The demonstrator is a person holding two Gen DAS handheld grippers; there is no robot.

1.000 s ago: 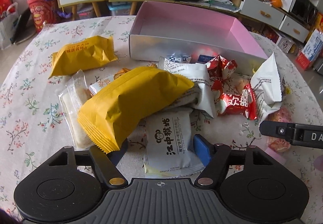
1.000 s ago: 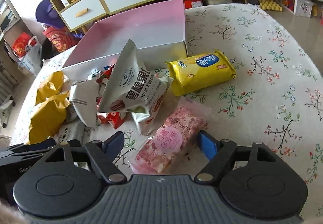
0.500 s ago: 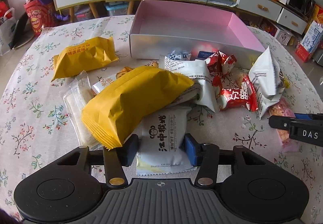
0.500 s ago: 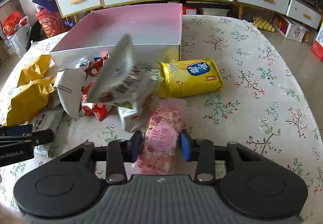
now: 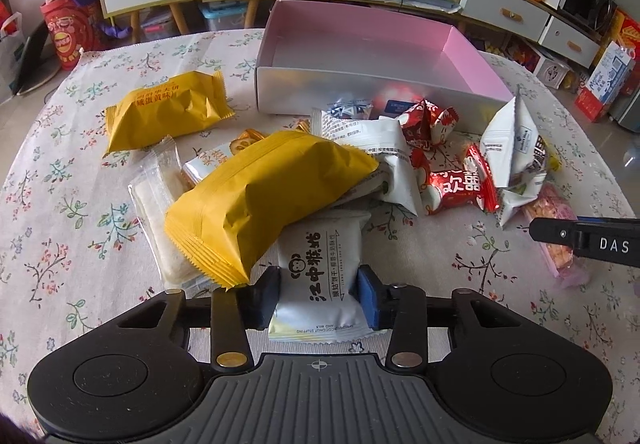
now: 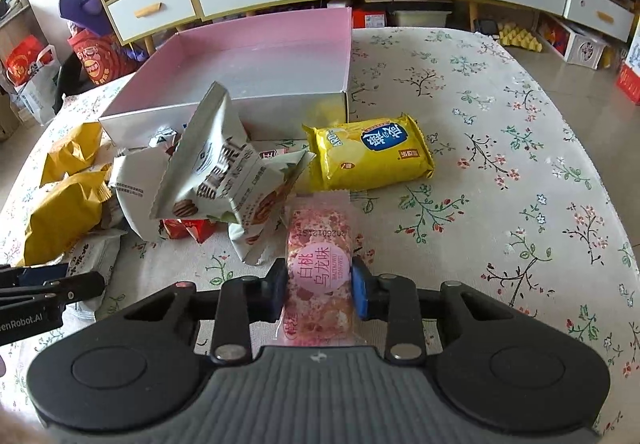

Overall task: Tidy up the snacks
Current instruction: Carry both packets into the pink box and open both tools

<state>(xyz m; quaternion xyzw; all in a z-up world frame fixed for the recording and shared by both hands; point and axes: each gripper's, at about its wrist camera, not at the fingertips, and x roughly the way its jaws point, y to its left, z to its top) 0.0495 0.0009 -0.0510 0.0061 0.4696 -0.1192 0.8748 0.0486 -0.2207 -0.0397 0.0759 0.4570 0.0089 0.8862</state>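
Crinkled foil everywhere on floral cloth (image 5: pixel 60 203). At 9 o'clock, clear sleeve (image 5: pixel 156 211) with a pale bar; beside it, puffy orange pack (image 5: pixel 256 199) lapping over white pouch (image 5: pixel 320 276). Left gripper (image 5: pixel 318 298) clamped on that matte pouch at 6 o'clock. At 12, open pink box (image 5: pixel 360 43), flat-walled, rectangular. Further right, right gripper (image 6: pixel 319 294) pinching glossy pink bar (image 6: pixel 318 268) at 6 o'clock; at 1 o'clock, plump yellow pack (image 6: pixel 372 157).

White monkey-print packet (image 5: pixel 320 276) flat, partly under orange bag (image 5: pixel 260 199), at 6 o'clock of snack pile. Pink packet (image 6: pixel 319 276) lengthwise, at 6 o'clock of yellow pack (image 6: pixel 372 151). Pink-lined box (image 5: pixel 372 55) open, at 12 o'clock.
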